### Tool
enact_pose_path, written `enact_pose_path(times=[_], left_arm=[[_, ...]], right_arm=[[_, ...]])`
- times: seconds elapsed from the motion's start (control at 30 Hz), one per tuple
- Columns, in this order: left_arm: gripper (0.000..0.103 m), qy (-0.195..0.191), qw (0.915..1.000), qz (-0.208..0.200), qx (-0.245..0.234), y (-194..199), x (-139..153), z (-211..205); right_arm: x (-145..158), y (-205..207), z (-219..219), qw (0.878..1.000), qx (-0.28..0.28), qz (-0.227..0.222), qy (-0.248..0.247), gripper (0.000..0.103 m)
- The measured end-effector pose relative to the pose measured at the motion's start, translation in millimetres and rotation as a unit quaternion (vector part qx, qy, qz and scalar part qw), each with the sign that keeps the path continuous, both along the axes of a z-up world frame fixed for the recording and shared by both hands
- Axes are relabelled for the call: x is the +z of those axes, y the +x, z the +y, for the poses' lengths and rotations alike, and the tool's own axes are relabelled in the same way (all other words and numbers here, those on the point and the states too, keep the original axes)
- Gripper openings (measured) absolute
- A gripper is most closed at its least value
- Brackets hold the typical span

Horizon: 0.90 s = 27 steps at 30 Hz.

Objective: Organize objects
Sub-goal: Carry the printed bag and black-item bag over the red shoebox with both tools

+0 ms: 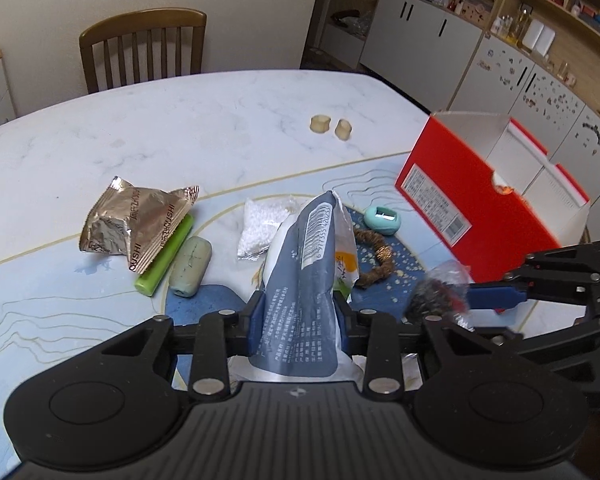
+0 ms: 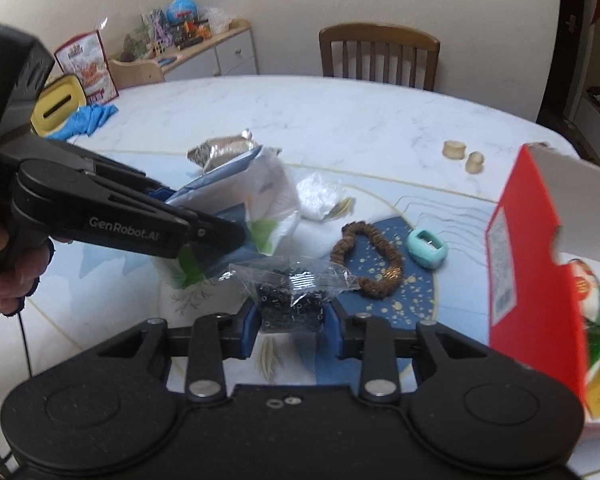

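Observation:
My left gripper [image 1: 298,312] is shut on a blue and white snack packet [image 1: 304,280] and holds it above the table; the packet also shows in the right wrist view [image 2: 260,196]. My right gripper [image 2: 291,326] is shut on a clear bag of small black pieces [image 2: 290,292], seen blurred in the left wrist view [image 1: 436,292]. An open red box [image 1: 480,188] stands at the right, close to the right gripper [image 2: 540,280]. A brown scrunchie [image 2: 370,258], a teal sharpener [image 2: 427,250] and a bag of white beads [image 1: 260,226] lie on the mat.
A bronze foil packet [image 1: 140,228], a green tube [image 1: 166,256] and a pale green bar [image 1: 191,266] lie to the left. Two small wooden pieces [image 1: 332,126] sit further back. A blue cloth [image 2: 88,118] and yellow object [image 2: 60,106] lie at the far left. A chair [image 1: 144,50] stands behind.

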State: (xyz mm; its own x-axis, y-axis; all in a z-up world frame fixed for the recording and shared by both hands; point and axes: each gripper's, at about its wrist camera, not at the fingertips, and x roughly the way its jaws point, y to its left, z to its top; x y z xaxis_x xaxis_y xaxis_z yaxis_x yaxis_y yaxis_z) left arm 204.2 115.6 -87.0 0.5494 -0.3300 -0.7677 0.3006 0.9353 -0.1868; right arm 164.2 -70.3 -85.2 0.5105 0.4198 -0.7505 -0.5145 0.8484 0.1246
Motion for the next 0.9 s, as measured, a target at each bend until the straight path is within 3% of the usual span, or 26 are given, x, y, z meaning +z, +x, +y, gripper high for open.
enact_pose_path(times=[0.47, 0.9], left_arm=[[0.033, -0.007, 0.9996, -0.024, -0.017, -24.1, 53.5, -31.9], [0.033, 0.002, 0.9981, -0.036, -0.051, -20.5, 79.7, -112.5]], right_arm=[[60.2, -9.0, -67.1, 0.999, -0.041, -0.001, 0.012, 0.033], [92.7, 6.7, -170.7, 0.994, -0.109, -0.025, 0.011, 0.033]])
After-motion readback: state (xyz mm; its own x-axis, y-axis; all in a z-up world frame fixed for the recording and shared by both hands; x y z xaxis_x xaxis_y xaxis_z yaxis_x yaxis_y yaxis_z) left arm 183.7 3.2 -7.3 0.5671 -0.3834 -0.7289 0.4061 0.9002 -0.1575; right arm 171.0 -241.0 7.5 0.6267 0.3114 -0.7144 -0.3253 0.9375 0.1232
